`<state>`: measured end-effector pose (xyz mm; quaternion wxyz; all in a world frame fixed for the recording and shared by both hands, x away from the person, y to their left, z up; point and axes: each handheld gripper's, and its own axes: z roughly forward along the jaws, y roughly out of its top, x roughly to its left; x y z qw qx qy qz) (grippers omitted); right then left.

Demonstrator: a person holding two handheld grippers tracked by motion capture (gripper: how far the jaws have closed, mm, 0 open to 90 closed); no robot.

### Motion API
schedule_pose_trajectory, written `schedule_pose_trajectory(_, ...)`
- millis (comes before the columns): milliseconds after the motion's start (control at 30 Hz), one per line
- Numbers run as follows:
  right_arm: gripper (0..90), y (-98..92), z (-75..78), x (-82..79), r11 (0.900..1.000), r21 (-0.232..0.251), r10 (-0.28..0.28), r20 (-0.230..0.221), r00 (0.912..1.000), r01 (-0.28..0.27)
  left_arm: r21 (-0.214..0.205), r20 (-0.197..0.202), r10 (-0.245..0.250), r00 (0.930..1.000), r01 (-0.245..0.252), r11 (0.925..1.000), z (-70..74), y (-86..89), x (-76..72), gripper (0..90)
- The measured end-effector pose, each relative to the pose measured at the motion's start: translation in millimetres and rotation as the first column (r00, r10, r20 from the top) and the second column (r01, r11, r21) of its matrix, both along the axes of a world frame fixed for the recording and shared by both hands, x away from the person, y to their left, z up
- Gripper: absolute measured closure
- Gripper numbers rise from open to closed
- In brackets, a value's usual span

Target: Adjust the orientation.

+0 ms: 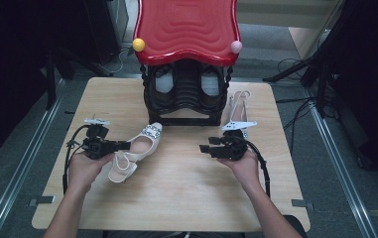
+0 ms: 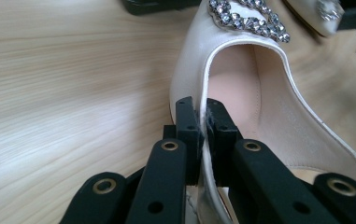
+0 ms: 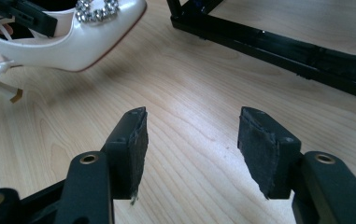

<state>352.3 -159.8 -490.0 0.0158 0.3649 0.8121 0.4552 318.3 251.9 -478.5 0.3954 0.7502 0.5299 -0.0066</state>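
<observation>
A pale wooden table (image 1: 176, 198) takes up the middle of the high view, with dark floor and metal rails to either side. At the top centre of that view a black shoe rack (image 1: 185, 99) stands on the far part of the table under a glossy red wavy top (image 1: 186, 27), which carries a yellow ball (image 1: 138, 44) at its left corner and a pink ball (image 1: 236, 47) at its right. Dark shoes (image 1: 162, 82) sit inside the rack's shelves. To the right of the rack, a second pale sandal (image 1: 238, 106) lies on the table, partly covered by the right gripper's grey plate.

Left of centre in the high view, a cream heeled shoe (image 1: 139, 151) with a rhinestone buckle (image 1: 152, 131) on its toe points up toward the rack's foot, its strap and heel toward the lower left. In the left gripper view the shoe (image 2: 241, 79) fills the upper right, with its pink lining open to the camera.

The left gripper (image 1: 122, 145), held in the person's left hand (image 1: 85, 168), is clamped narrowly on the shoe's side wall; the left gripper view shows that edge pinched between the two black jaws. The right gripper (image 1: 202, 148), in the right hand (image 1: 246, 166) right of centre, points left toward the shoe with its jaws wide apart and nothing between them; in the right gripper view bare tabletop (image 3: 189, 154) lies between the pads (image 3: 136, 149) and the shoe's toe sits in the upper left.
</observation>
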Motion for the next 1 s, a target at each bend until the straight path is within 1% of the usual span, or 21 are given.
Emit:
schedule_pose_trajectory(33, 44.8, -0.3, -0.2, -0.7, 1.0000, -0.003, 0.002, 0.001, 1.0000, -0.002, -0.002, 0.000, -0.024, 0.9997, 0.024, 0.9997, -1.9, -8.4, 1.6, 86.6)
schedule_pose_trajectory(67, 44.8, -0.3, -0.2, -0.7, 1.0000, -0.003, 0.002, 0.001, 1.0000, -0.002, -0.002, 0.000, -0.024, 0.9997, 0.024, 0.9997, -1.9, -8.4, 1.6, 86.6)
schedule_pose_trajectory(100, 45.0, -1.1, -0.3, -2.5, 1.0000, -0.008, 0.003, 0.002, 1.0000, -0.003, -0.001, 0.000, -0.049, 0.9988, 0.049, 0.9988, -3.4, -16.7, 3.1, 86.6)
schedule_pose_trajectory(133, 45.0, -1.1, -0.3, -2.5, 1.0000, -0.008, 0.003, 0.002, 1.0000, -0.003, -0.001, 0.000, -0.049, 0.9988, 0.049, 0.9988, -3.4, -16.7, 3.1, 86.6)
schedule_pose_trajectory(167, 45.2, -2.2, -1.1, -5.0, 1.0000, -0.006, -0.003, 0.006, 1.0000, 0.003, 0.000, -0.002, -0.058, 0.9983, 0.058, 0.9983, -3.9, -21.0, 3.9, 86.6)
schedule_pose_trajectory(233, 45.2, -2.7, -1.9, -5.8, 1.0000, -0.007, -0.005, 0.006, 1.0000, 0.005, 0.003, -0.004, -0.081, 0.9967, 0.081, 0.9967, -5.3, -29.4, 5.8, 86.6)
schedule_pose_trajectory(267, 45.2, -3.5, -3.0, -8.0, 0.9999, -0.013, -0.007, 0.006, 1.0000, 0.007, 0.008, -0.008, -0.103, 0.9947, 0.103, 0.9947, -7.6, -37.3, 7.7, 86.6)
schedule_pose_trajectory(300, 45.2, -3.5, -3.0, -8.0, 0.9999, -0.013, -0.007, 0.006, 1.0000, 0.007, 0.008, -0.008, -0.103, 0.9947, 0.103, 0.9947, -7.6, -37.3, 7.7, 86.6)
schedule_pose_trajectory(333, 45.4, -3.7, -4.4, -10.7, 0.9998, -0.014, -0.015, 0.013, 0.9998, 0.015, 0.008, -0.013, -0.113, 0.9935, 0.113, 0.9935, -10.8, -44.4, 8.7, 86.6)
schedule_pose_trajectory(400, 45.4, -3.1, -5.6, -12.9, 0.9996, -0.018, -0.023, 0.014, 0.9996, 0.024, 0.011, -0.018, -0.127, 0.9918, 0.127, 0.9918, -13.7, -51.4, 9.8, 86.5)
schedule_pose_trajectory(467, 45.5, -2.4, -6.9, -15.1, 0.9996, -0.014, -0.026, 0.024, 0.9994, 0.027, 0.018, -0.020, -0.144, 0.9894, 0.144, 0.9894, -15.2, -59.2, 10.5, 86.5)
schedule_pose_trajectory(500, 45.5, -2.0, -7.4, -16.8, 0.9994, -0.016, -0.029, 0.019, 0.9994, 0.030, 0.018, -0.020, -0.144, 0.9894, 0.144, 0.9894, -15.2, -59.2, 10.5, 86.4)
schedule_pose_trajectory(567, 45.6, -1.6, -8.2, -18.0, 0.9994, -0.019, -0.030, 0.018, 0.9994, 0.030, 0.027, -0.018, -0.167, 0.9858, 0.167, 0.9855, -15.4, -66.5, 11.4, 86.2)
schedule_pose_trajectory(633, 45.5, -1.2, -9.8, -20.2, 0.9992, -0.025, -0.030, 0.022, 0.9993, 0.031, 0.026, -0.018, -0.183, 0.9829, 0.184, 0.9826, -16.3, -73.9, 12.0, 86.2)
schedule_pose_trajectory(667, 45.5, -1.4, -10.5, -22.2, 0.9990, -0.028, -0.033, 0.022, 0.9992, 0.034, 0.023, -0.018, -0.197, 0.9802, 0.198, 0.9800, -18.4, -81.8, 12.0, 86.2)
schedule_pose_trajectory(700, 45.5, -1.3, -11.0, -22.9, 0.9989, -0.030, -0.035, 0.025, 0.9991, 0.036, 0.023, -0.018, -0.197, 0.9802, 0.198, 0.9800, -18.4, -81.8, 12.0, 86.1)
schedule_pose_trajectory(767, 45.5, -1.1, -10.9, -23.8, 0.9987, -0.032, -0.038, 0.020, 0.9991, 0.038, 0.028, -0.019, -0.209, 0.9777, 0.209, 0.9774, -20.4, -88.6, 12.2, 86.0)
schedule_pose_trajectory(800, 45.5, -0.8, -11.3, -24.7, 0.9988, -0.031, -0.036, 0.026, 0.9990, 0.037, 0.030, -0.022, -0.214, 0.9765, 0.215, 0.9762, -21.8, -91.2, 12.7, 85.9)
schedule_pose_trajectory(833, 45.5, -0.3, -11.7, -25.3, 0.9988, -0.029, -0.038, 0.028, 0.9989, 0.039, 0.033, -0.032, -0.220, 0.9749, 0.221, 0.9746, -25.8, -95.8, 13.9, 85.8)
schedule_pose_trajectory(900, 45.8, 0.3, -12.7, -25.5, 0.9986, -0.034, -0.039, 0.032, 0.9987, 0.040, 0.045, -0.037, -0.222, 0.9744, 0.223, 0.9737, -29.3, -99.8, 14.4, 85.3)
schedule_pose_trajectory(1000, 46.4, 1.8, -15.0, -24.6, 0.9983, -0.039, -0.043, 0.037, 0.9984, 0.044, 0.052, -0.035, -0.224, 0.9740, 0.225, 0.9729, -30.9, -102.1, 14.0, 85.2)
